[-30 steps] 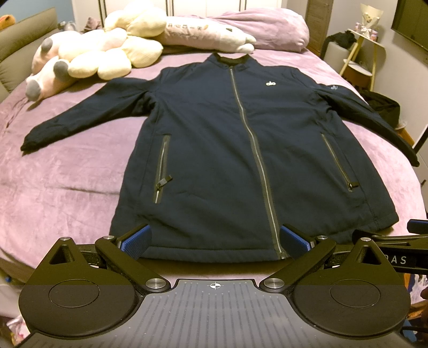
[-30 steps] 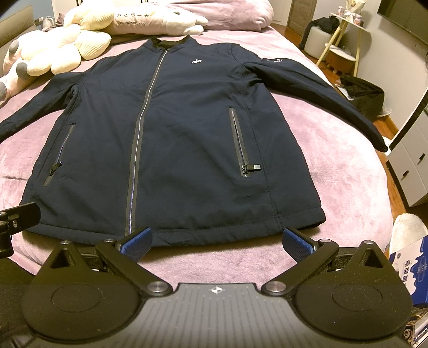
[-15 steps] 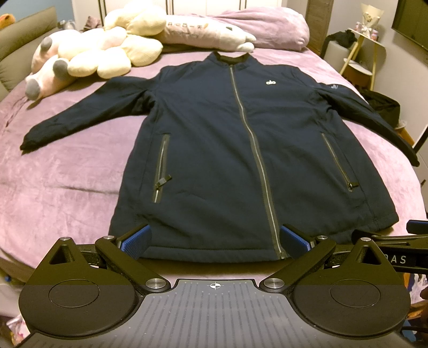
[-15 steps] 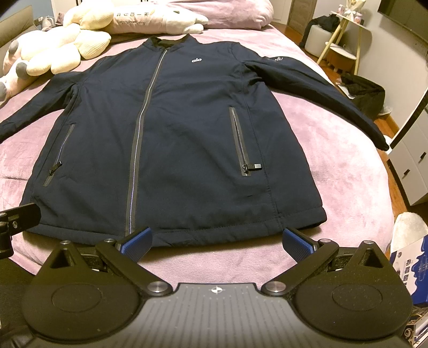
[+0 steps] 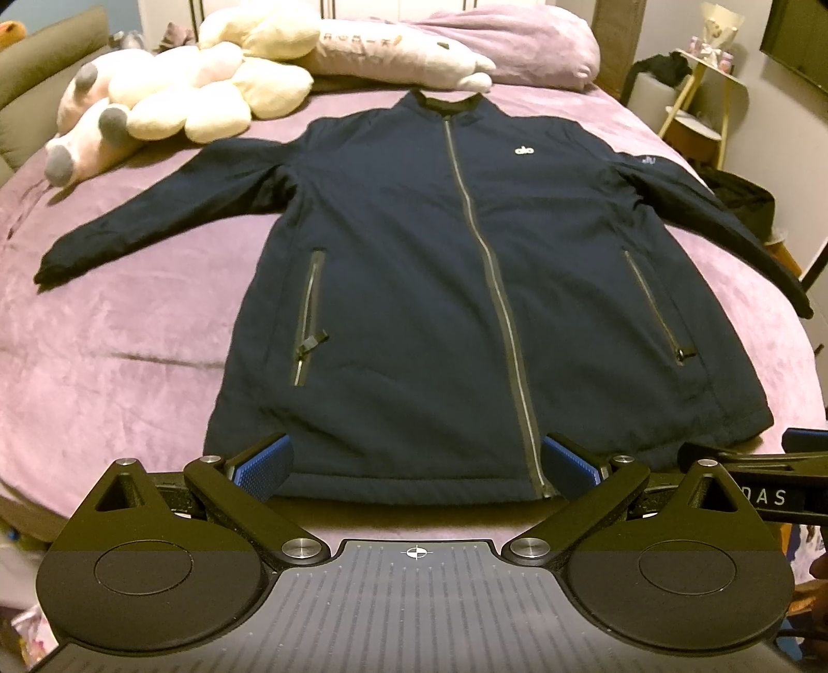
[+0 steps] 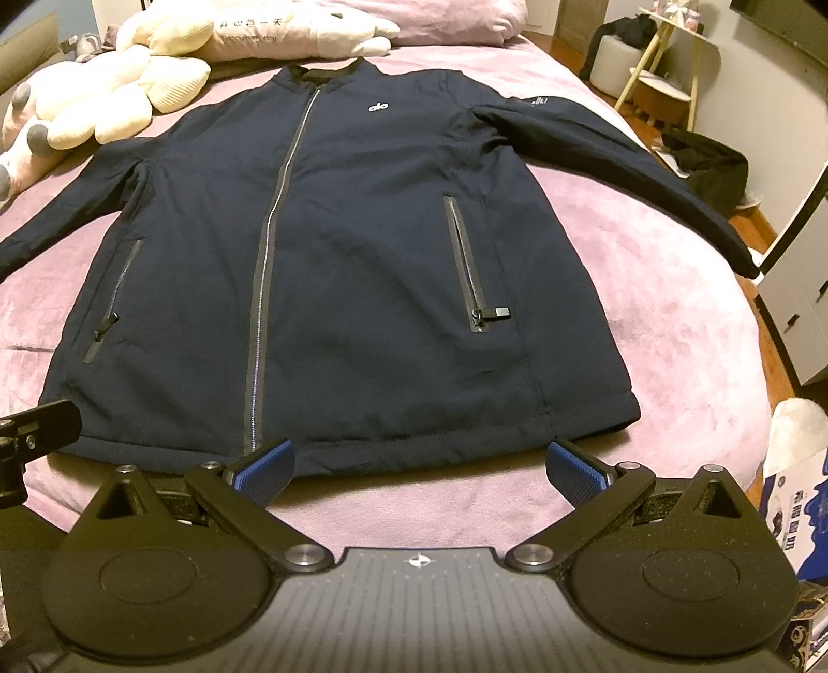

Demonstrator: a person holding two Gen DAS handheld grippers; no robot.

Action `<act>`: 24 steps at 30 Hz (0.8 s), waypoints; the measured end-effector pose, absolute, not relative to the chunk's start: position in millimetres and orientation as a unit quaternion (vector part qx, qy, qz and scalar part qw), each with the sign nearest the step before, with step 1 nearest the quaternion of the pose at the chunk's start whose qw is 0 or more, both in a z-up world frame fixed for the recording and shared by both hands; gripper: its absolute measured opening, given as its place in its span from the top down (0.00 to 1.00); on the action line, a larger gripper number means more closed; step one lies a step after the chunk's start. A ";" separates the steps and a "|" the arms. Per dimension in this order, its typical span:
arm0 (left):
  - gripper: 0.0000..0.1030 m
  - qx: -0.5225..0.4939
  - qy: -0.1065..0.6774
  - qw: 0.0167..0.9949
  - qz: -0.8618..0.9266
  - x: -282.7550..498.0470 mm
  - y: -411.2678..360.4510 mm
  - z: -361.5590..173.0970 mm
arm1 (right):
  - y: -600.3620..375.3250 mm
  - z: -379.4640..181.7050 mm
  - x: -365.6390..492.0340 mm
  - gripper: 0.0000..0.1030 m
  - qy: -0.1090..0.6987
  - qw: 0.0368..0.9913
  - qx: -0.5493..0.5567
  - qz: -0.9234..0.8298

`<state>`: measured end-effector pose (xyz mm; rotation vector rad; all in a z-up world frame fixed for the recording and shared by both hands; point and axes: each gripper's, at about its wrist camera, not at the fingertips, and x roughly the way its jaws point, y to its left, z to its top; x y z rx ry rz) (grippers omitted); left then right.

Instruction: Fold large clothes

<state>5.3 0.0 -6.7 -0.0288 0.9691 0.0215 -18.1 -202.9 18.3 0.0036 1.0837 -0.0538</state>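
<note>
The jacket [image 5: 440, 290] lies flat on the bed [image 5: 119, 331], front up, collar toward the far end, hem nearest. Its sleeves spread out to left and right. Plush toys [image 5: 181, 98] lie beyond its left sleeve, pillows [image 5: 497, 46] behind the collar. Both tongs, left [image 5: 416, 466] and right [image 6: 419, 468], sit before the hem, apart from it.

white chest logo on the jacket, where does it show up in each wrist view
Left wrist view: the white chest logo sits upper centre, right of the main zipper, below the collar.
Right wrist view: the logo sits upper left of centre, again right of the zipper.
Shared landmark: the pocket zipper pull on that same side of the jacket.
</note>
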 end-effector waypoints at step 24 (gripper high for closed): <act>0.00 -0.076 0.461 0.883 -0.051 65.9 7.6 -37.1 | -268.4 -5.4 3.2 0.00 0.384 0.914 0.128 0.013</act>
